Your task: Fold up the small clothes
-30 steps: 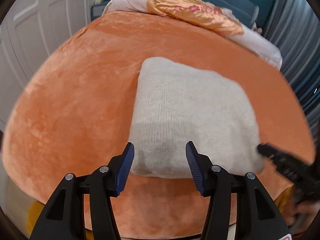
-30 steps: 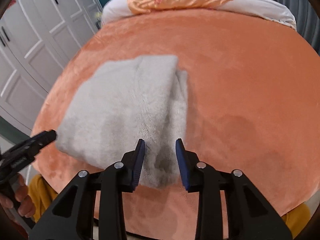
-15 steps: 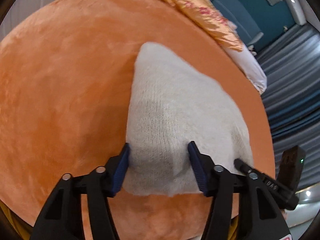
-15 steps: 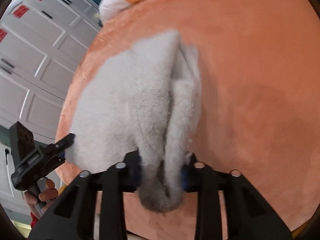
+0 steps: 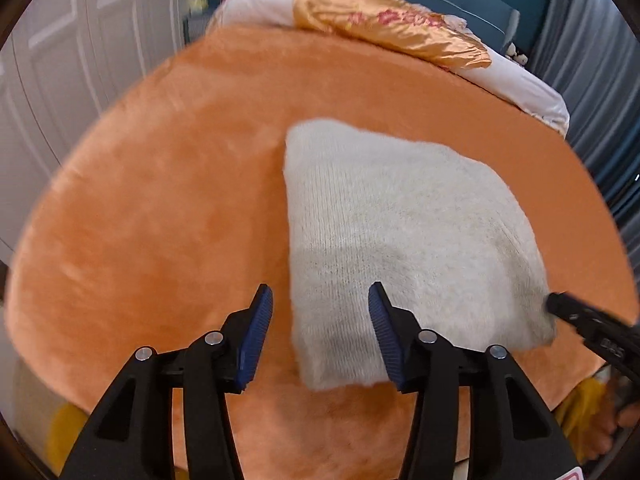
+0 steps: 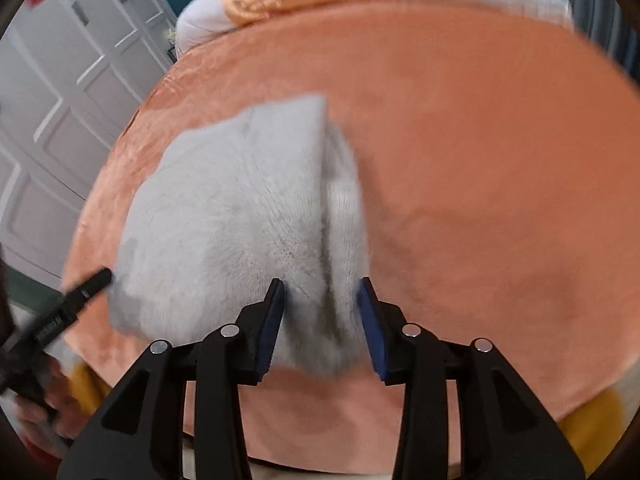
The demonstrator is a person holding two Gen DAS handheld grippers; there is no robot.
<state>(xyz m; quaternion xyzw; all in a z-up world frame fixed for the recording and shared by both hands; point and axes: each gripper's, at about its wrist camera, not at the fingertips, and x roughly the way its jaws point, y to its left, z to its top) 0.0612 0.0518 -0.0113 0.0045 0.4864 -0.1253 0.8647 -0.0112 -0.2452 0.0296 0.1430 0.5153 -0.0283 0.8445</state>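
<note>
A folded light grey knit garment (image 5: 400,240) lies on the orange plush bed cover (image 5: 168,216); it also shows in the right wrist view (image 6: 240,216). My left gripper (image 5: 320,320) is open over the garment's near left corner, holding nothing. My right gripper (image 6: 320,308) is open, its jaws either side of the garment's near right corner, where the folded layers show an edge. The right gripper's tip shows in the left wrist view (image 5: 560,308), and the left gripper's tip in the right wrist view (image 6: 96,280).
A white pillow with an orange-gold satin cloth (image 5: 384,24) lies at the far end of the bed. White panelled wardrobe doors (image 6: 48,92) stand to the left. Grey curtains (image 5: 592,64) hang on the right. The bed's near edge (image 5: 320,448) is just below the grippers.
Half a second ago both grippers gripped the garment's near edge and lifted it. Now both are open and the garment lies flat on the cover.
</note>
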